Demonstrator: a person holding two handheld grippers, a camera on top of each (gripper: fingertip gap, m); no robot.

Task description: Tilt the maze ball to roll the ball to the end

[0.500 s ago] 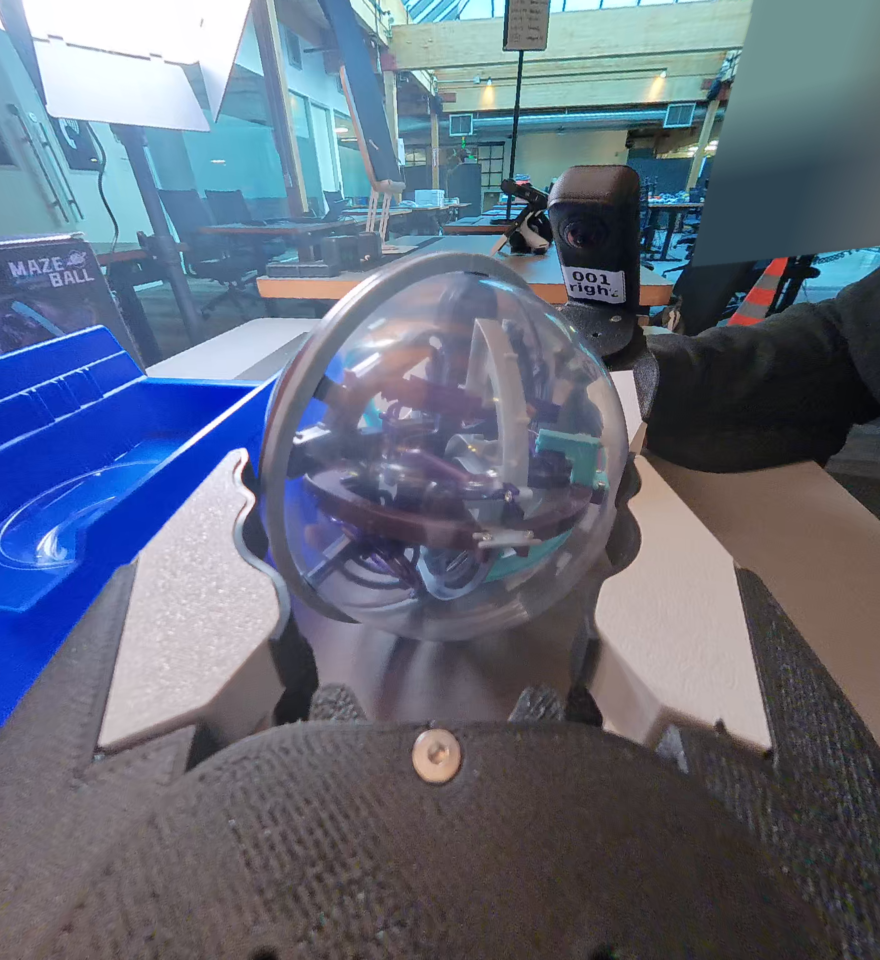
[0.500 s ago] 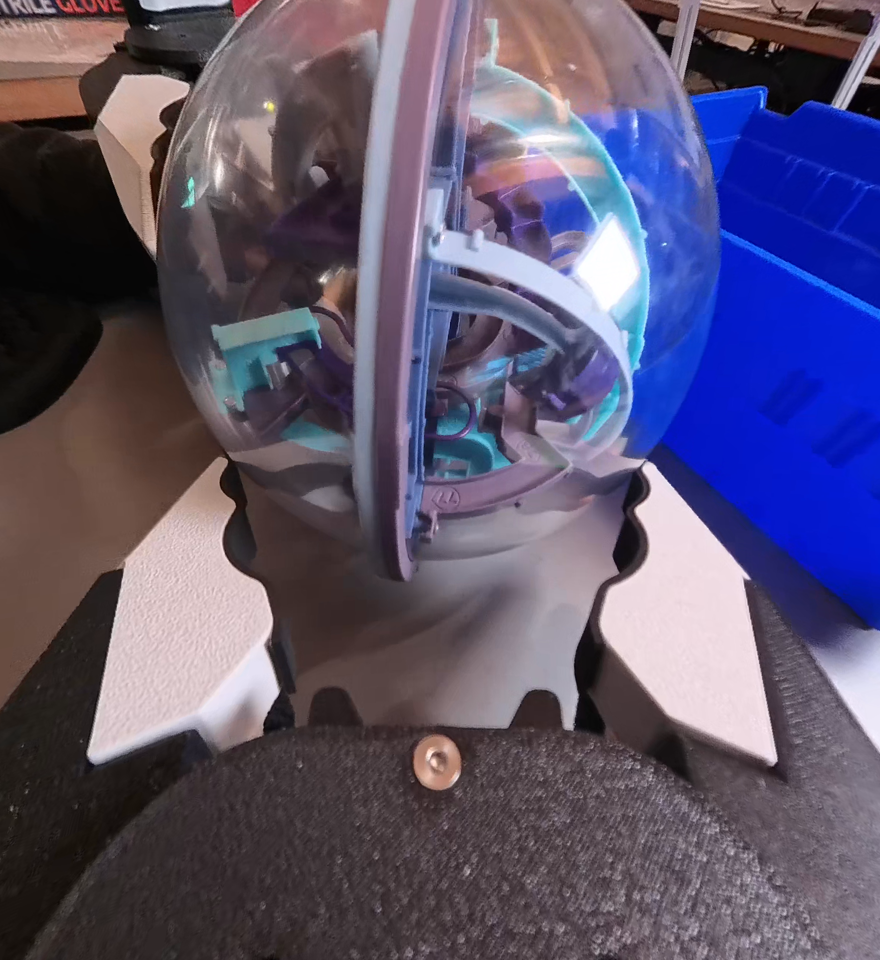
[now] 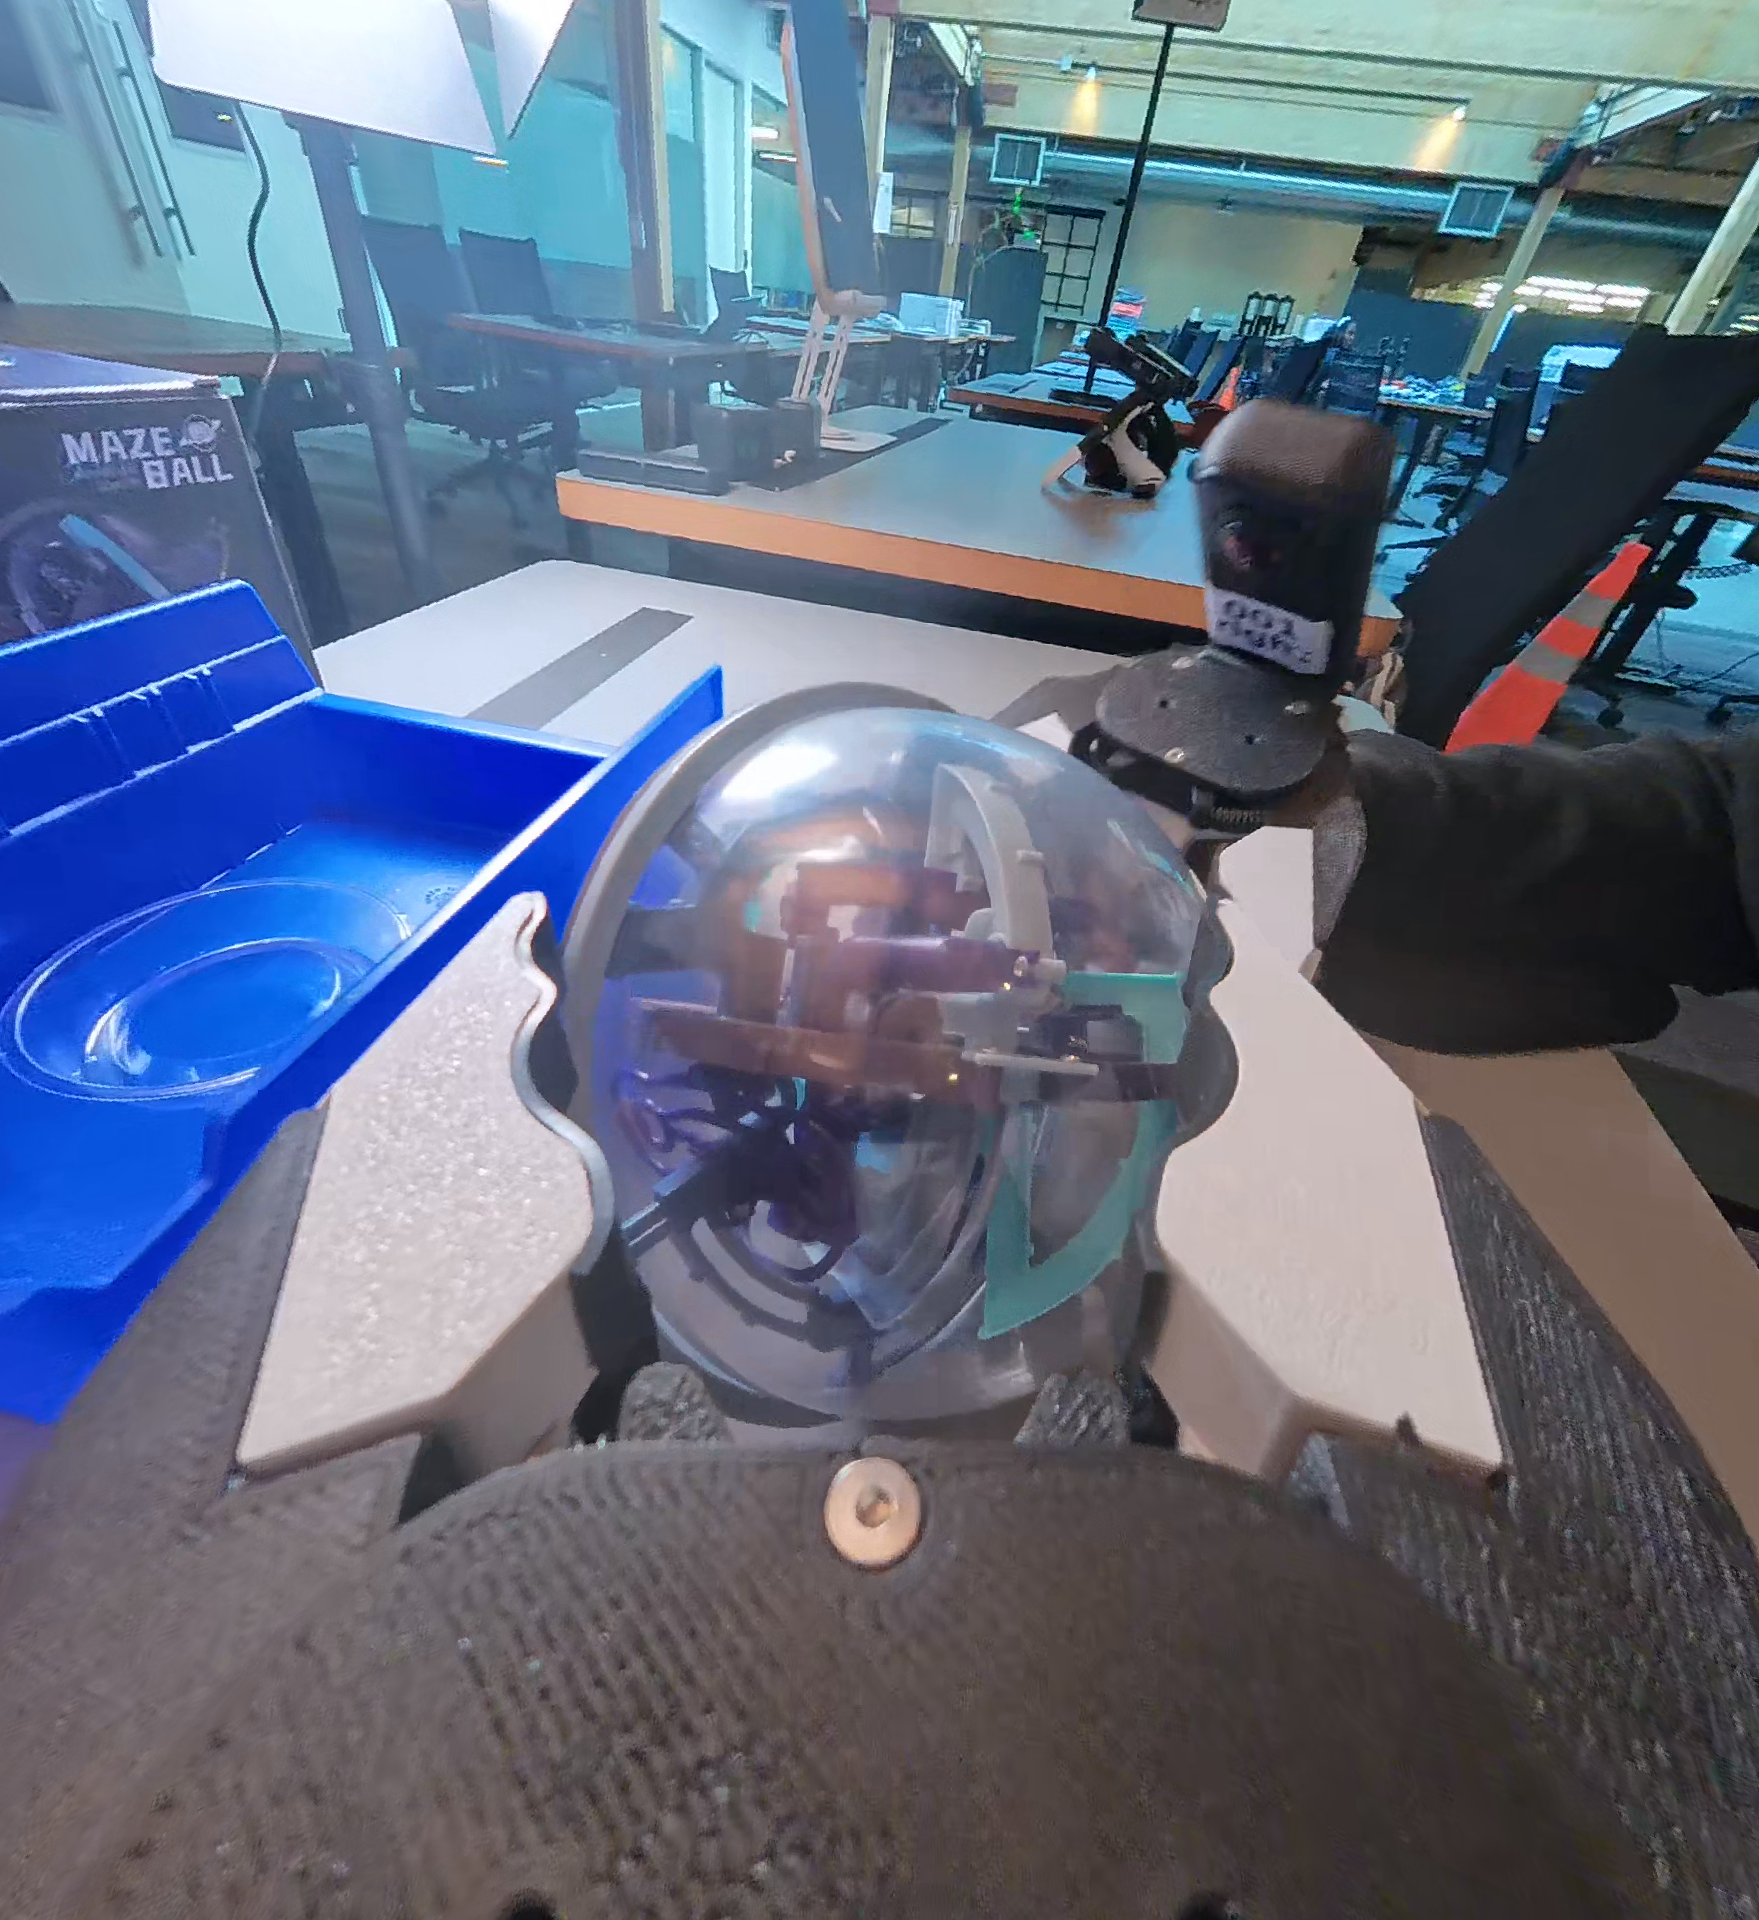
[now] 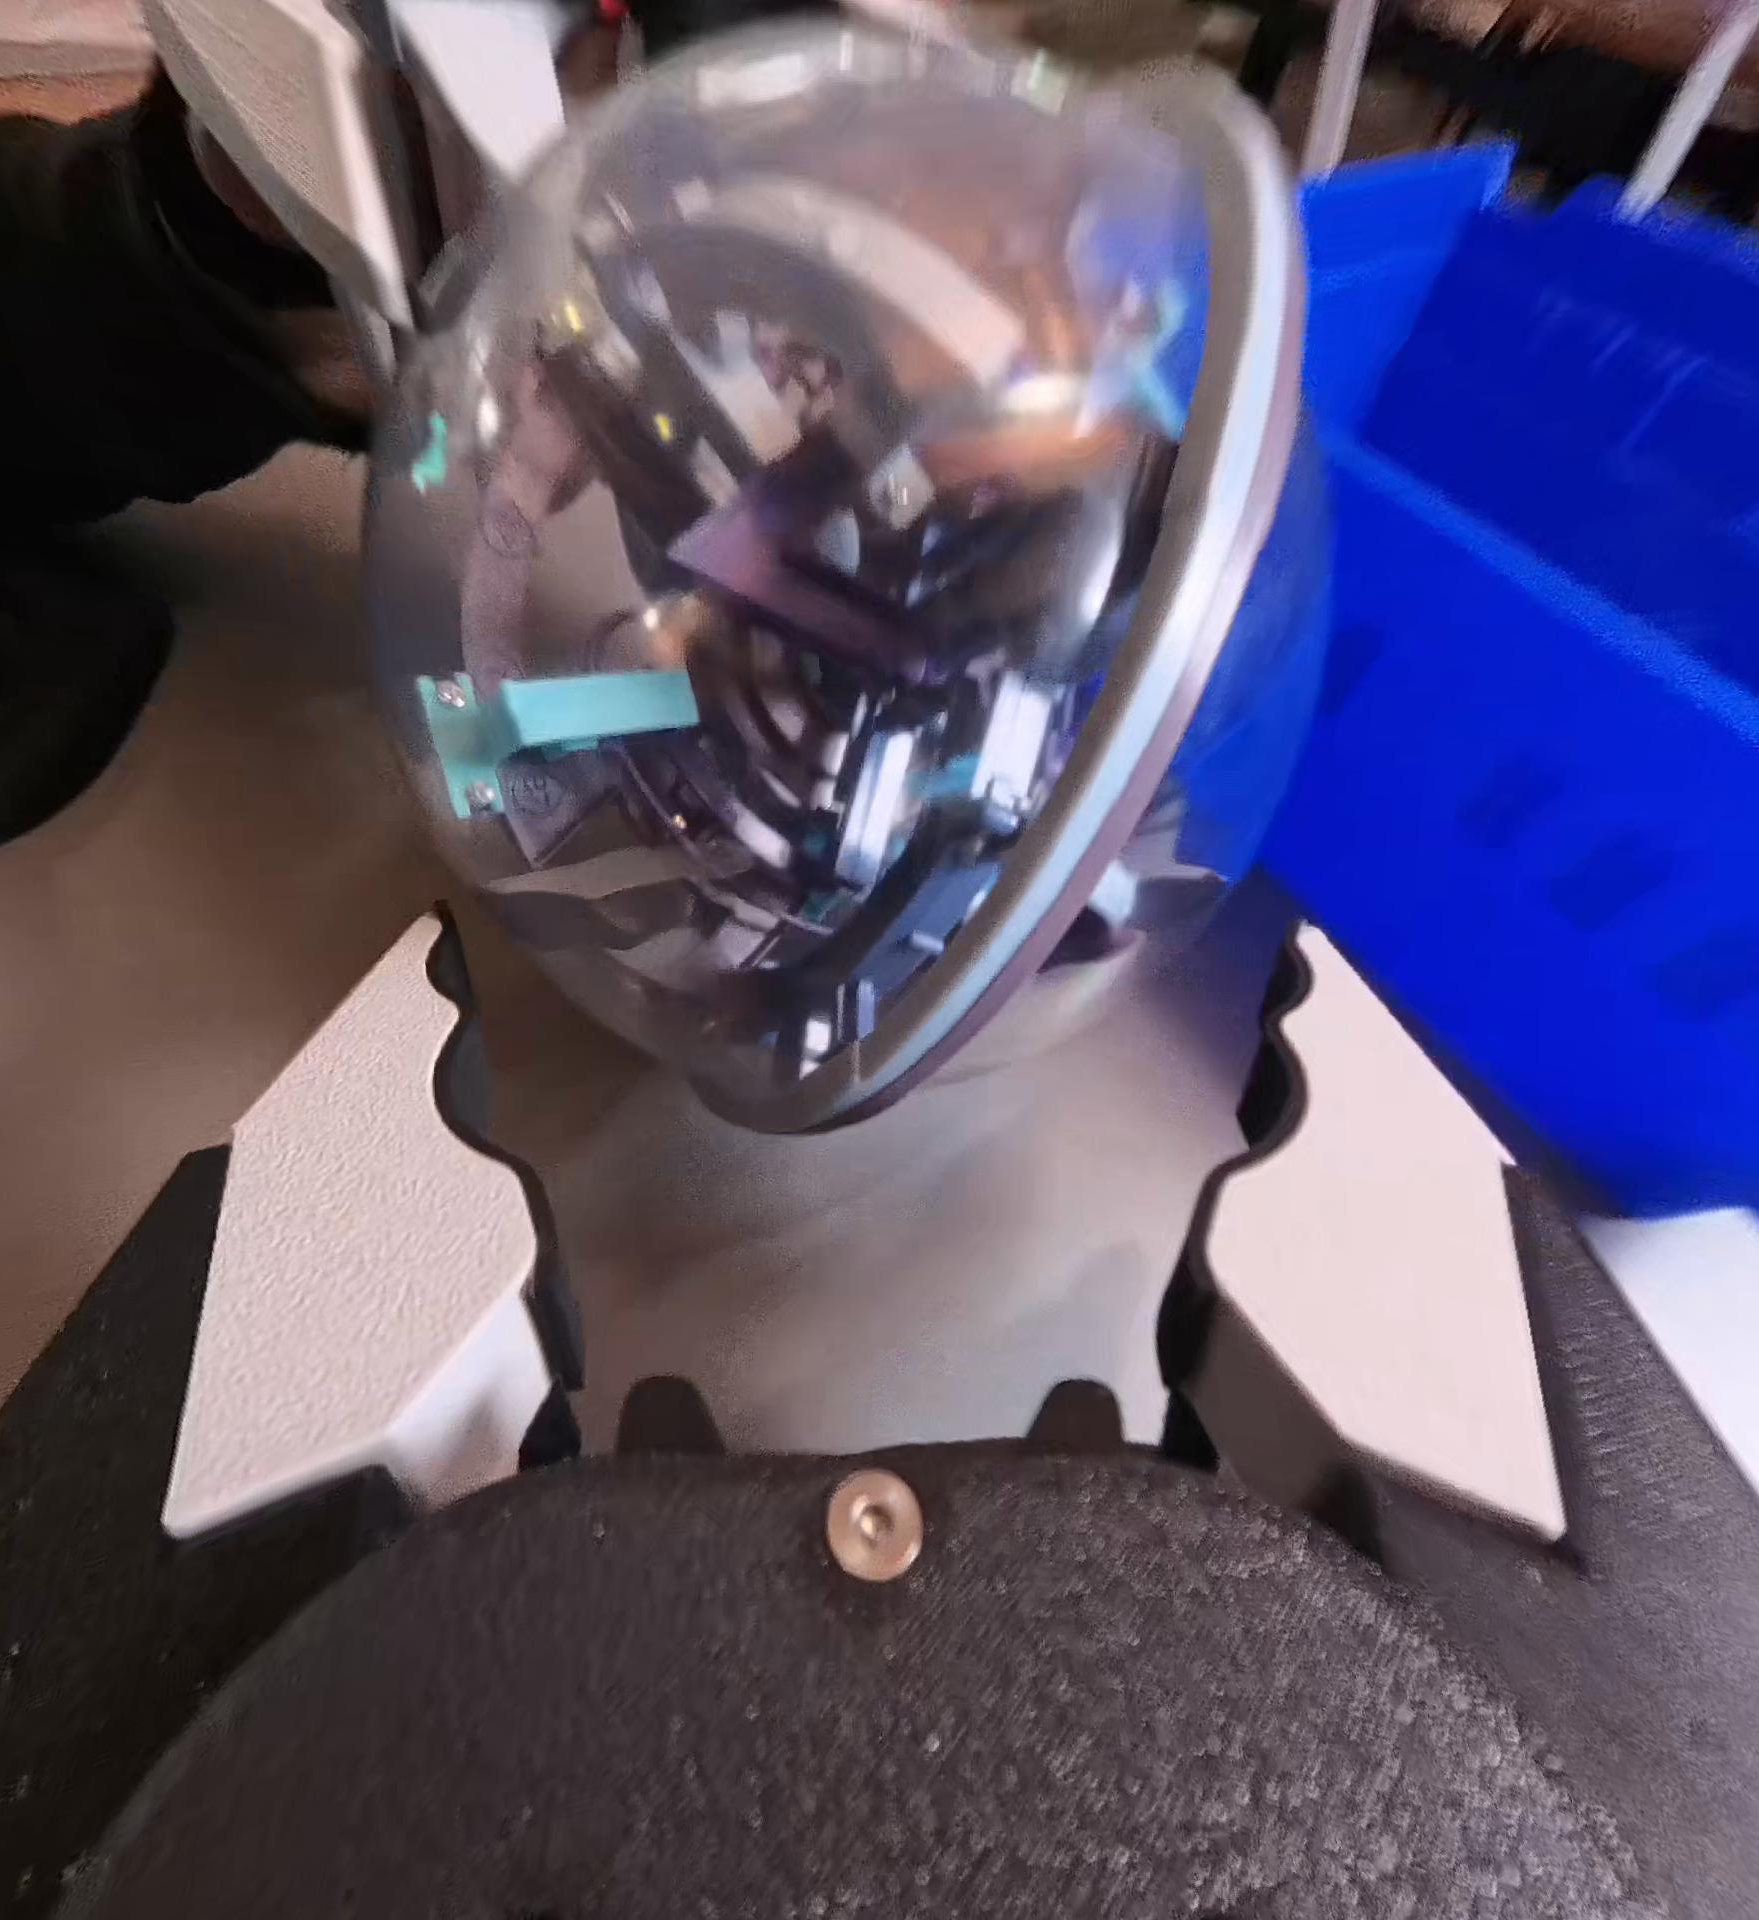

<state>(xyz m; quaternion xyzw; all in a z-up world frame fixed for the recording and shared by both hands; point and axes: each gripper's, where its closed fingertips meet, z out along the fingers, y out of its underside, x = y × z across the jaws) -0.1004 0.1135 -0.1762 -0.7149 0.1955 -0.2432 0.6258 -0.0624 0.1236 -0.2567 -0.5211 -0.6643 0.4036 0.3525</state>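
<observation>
Open-plan workshop hall. Timber ceiling beams (image 3: 1374, 42) overhead, wall lamps (image 3: 1090, 94) lit. Rows of orange-edged desks (image 3: 958, 520) with dark office chairs (image 3: 501, 312). Orange traffic cone (image 3: 1550, 665) at right. Pale work surface (image 3: 854, 644) in foreground.

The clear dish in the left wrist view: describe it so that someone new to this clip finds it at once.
Start at the big blue bin left of the maze ball. On its floor lies a shallow, round, see-through plastic dish. It is the only transparent thing in the bin, and unlike the maze ball it holds nothing and no gripper touches it.
</observation>
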